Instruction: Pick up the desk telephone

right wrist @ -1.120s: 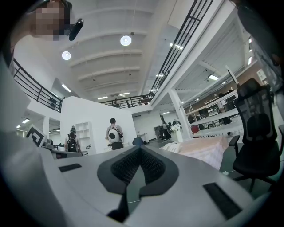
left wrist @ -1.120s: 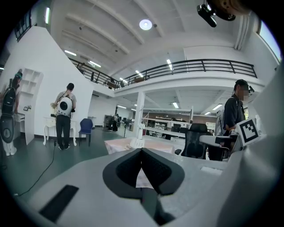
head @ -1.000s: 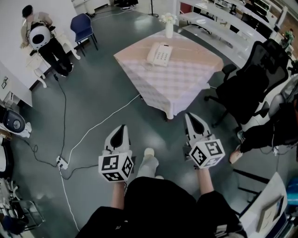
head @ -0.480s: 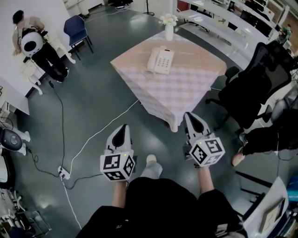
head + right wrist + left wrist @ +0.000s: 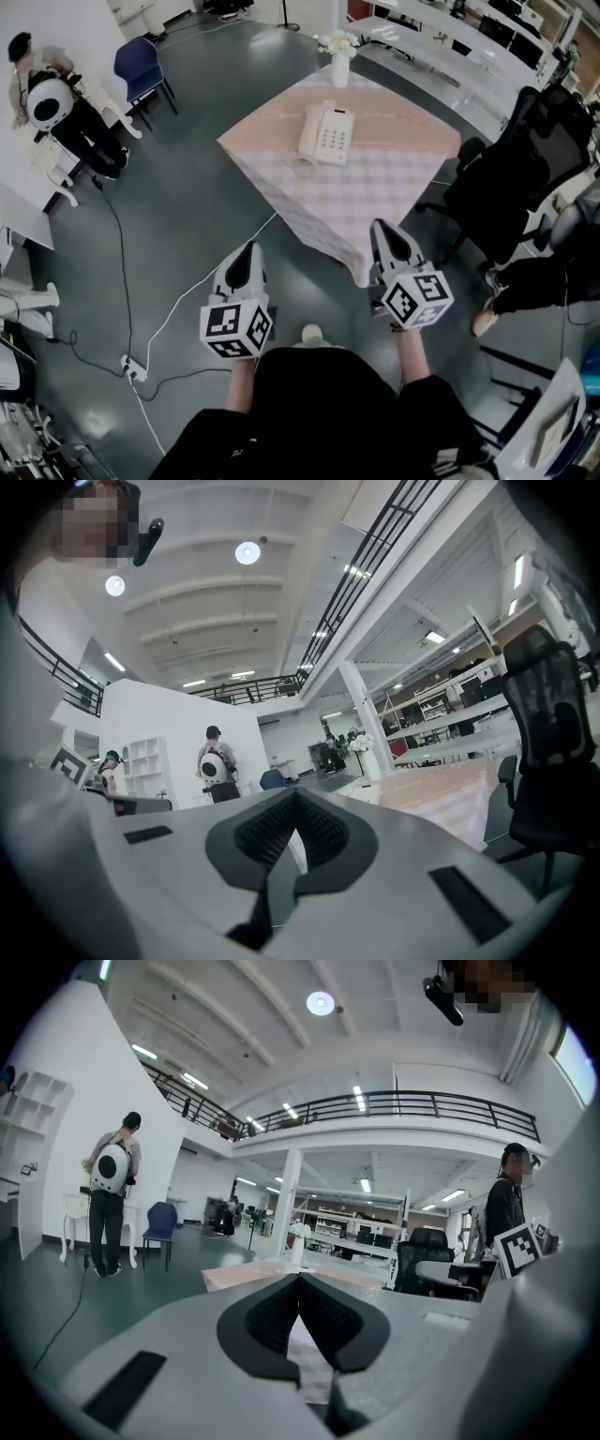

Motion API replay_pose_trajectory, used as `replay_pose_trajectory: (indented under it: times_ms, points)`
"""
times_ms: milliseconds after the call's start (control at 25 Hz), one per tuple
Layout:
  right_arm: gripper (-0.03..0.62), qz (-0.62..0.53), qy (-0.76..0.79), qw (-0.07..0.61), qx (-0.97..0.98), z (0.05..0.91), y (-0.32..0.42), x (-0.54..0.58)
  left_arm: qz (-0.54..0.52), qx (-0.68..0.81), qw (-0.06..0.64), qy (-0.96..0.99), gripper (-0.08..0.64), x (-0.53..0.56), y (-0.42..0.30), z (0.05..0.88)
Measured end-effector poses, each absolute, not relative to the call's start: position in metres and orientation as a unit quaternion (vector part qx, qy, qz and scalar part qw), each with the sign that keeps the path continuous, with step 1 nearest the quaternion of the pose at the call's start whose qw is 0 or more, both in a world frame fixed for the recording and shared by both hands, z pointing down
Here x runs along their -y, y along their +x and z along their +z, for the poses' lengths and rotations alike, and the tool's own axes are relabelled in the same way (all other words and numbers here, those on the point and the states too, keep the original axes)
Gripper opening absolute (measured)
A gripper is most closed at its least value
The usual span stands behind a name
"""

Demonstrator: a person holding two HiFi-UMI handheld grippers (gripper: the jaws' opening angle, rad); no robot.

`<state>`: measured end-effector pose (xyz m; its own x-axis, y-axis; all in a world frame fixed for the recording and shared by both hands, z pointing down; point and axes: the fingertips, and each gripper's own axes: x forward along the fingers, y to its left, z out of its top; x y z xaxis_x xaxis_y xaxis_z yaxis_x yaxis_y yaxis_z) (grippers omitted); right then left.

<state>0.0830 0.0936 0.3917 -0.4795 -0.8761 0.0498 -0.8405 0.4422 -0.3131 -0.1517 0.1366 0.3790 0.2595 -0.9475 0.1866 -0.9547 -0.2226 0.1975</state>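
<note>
The left hand-held gripper [image 5: 246, 258] is held out low in front of the person's body, pointing forward and slightly down. In its own view the dark pads [image 5: 267, 1321] meet tip to tip with nothing between them. The right hand-held gripper [image 5: 385, 236] is held beside it but well apart, roughly level. Its jaws are likewise pressed together and empty. The left marker cube [image 5: 234, 328] and the right marker cube [image 5: 417, 298] face up toward the head. The left forearm [image 5: 240, 386] and right forearm [image 5: 411, 354] run back to the dark-clothed torso. The hands seem to sit under the cubes, mostly hidden.
</note>
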Motion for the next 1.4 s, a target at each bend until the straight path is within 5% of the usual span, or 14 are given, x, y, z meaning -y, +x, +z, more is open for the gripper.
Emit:
replay_pose_trajectory:
  times_ms: [1400]
  points:
    - [-0.008,-0.174,-0.550,0.056,-0.815,0.414,0.069,0.167,0.048,0.579,0.169,0.796,0.000,0.134,-0.181,0.419]
